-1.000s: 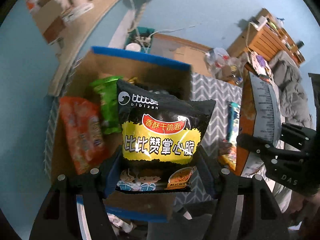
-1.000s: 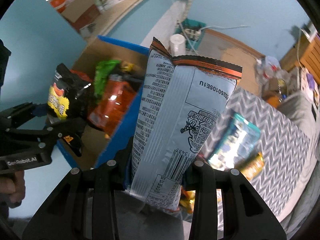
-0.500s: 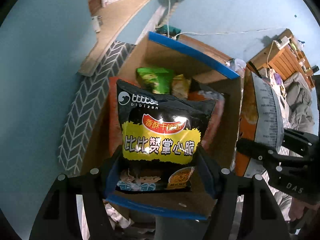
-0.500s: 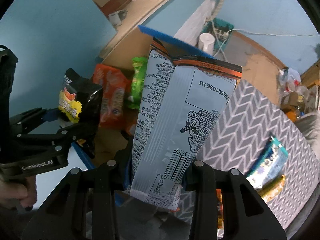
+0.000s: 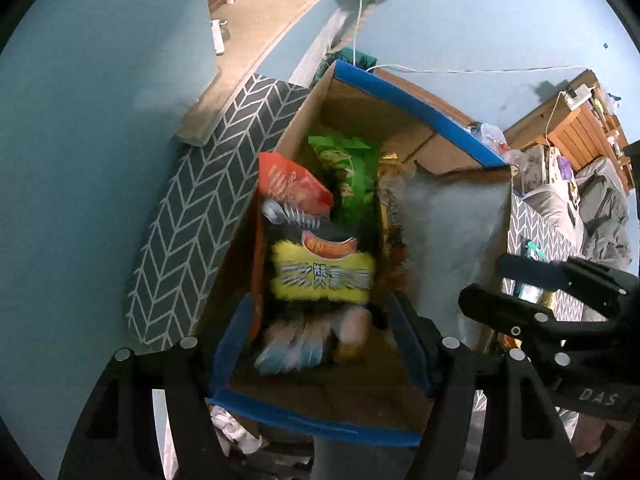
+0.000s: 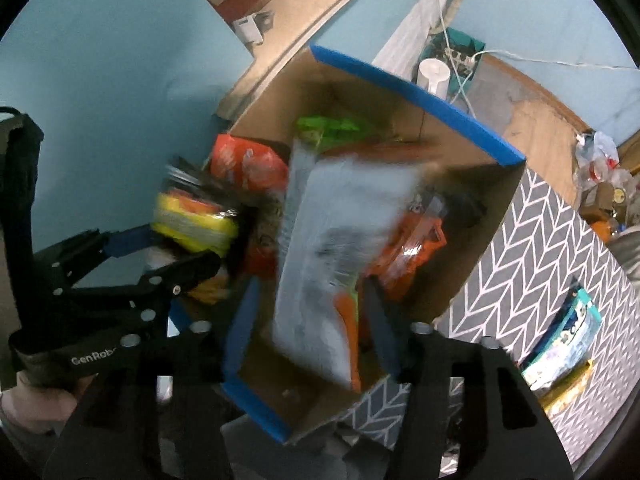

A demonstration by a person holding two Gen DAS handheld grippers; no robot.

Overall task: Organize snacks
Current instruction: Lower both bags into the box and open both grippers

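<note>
A cardboard box with blue-taped rims (image 5: 404, 94) (image 6: 412, 88) holds an orange bag (image 5: 290, 182), a green bag (image 5: 352, 172) and other snacks. My left gripper (image 5: 322, 332) is open over the box, and the black-and-yellow noodle bag (image 5: 324, 272), blurred, is loose between its fingers inside the box. My right gripper (image 6: 310, 312) is open too; the grey-and-orange bag (image 6: 336, 248), blurred, hangs free between its fingers over the box. Each gripper shows in the other's view, the right one (image 5: 532, 292) and the left one (image 6: 160, 256).
The box stands on a grey chevron cloth (image 6: 528, 264) (image 5: 192, 220). A blue-green snack pack (image 6: 560, 340) and a yellow one lie on the cloth at right. A wooden shelf (image 5: 256, 36) with small items runs behind, against a blue wall. Clutter and wooden furniture (image 5: 576, 132) at far right.
Both grippers have opened and let go of their bags, which are dropping into the box. Both hands have moved closer over the box.
</note>
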